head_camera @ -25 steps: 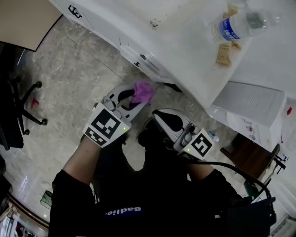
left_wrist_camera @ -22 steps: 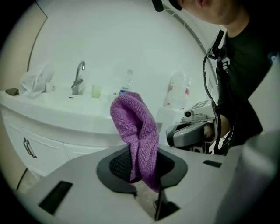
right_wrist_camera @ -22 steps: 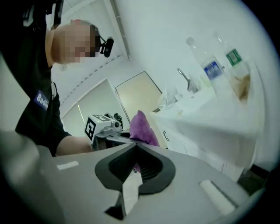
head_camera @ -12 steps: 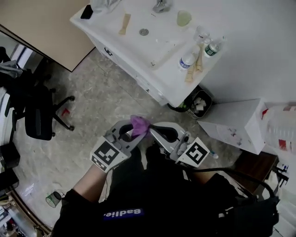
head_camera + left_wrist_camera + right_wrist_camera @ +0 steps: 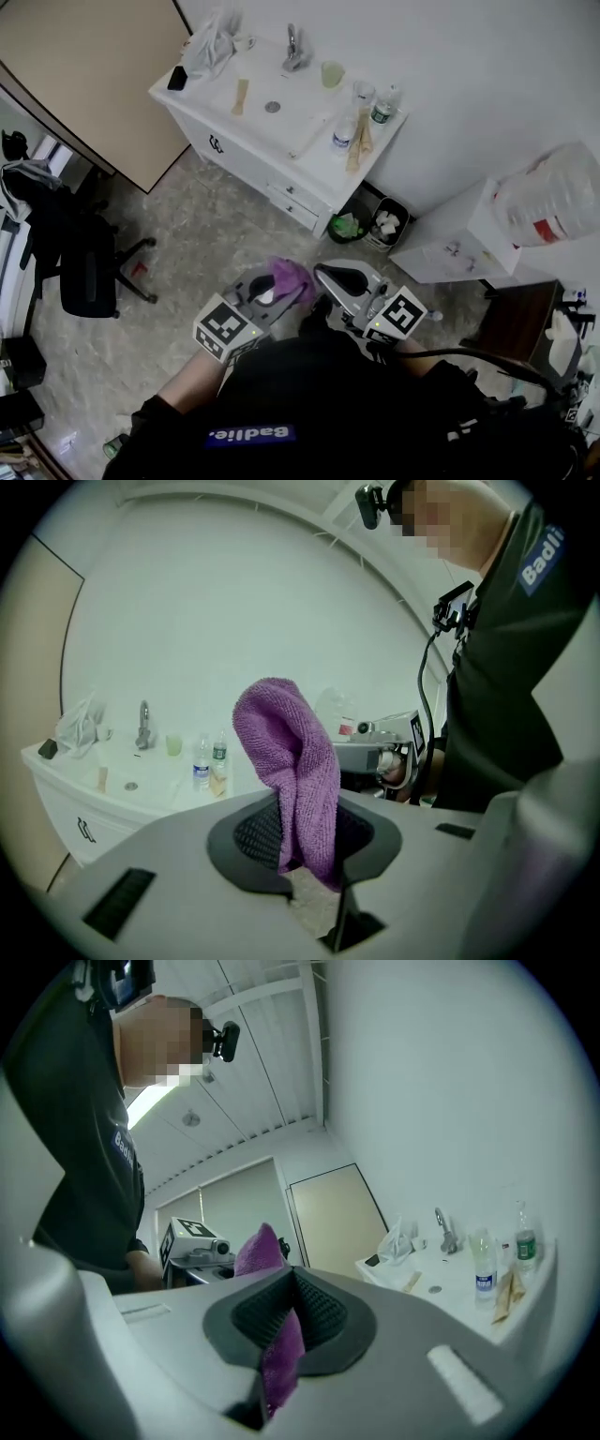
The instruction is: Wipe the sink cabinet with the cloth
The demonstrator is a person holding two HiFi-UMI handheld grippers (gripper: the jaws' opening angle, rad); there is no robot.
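Note:
The white sink cabinet (image 5: 253, 155) stands some way ahead of me across the floor; it also shows small in the left gripper view (image 5: 75, 817) and the right gripper view (image 5: 441, 1288). A purple cloth (image 5: 292, 277) sits between the two gripper tips, close to my body. My left gripper (image 5: 281, 284) is shut on the cloth (image 5: 291, 771), which stands up in a fold above the pads. My right gripper (image 5: 322, 274) meets it tip to tip. Its jaws are shut, with a strip of the cloth (image 5: 279, 1358) between the pads.
On the cabinet top are a faucet (image 5: 292, 47), bottles (image 5: 345, 134), a cup and a plastic bag (image 5: 211, 52). Two small bins (image 5: 349, 225) stand by the cabinet's right side, next to a white box (image 5: 459, 248). An office chair (image 5: 89, 267) is at the left.
The view has drawn well back from the cabinet, which was close below a second ago. The right gripper has come up to the cloth held by the left gripper.

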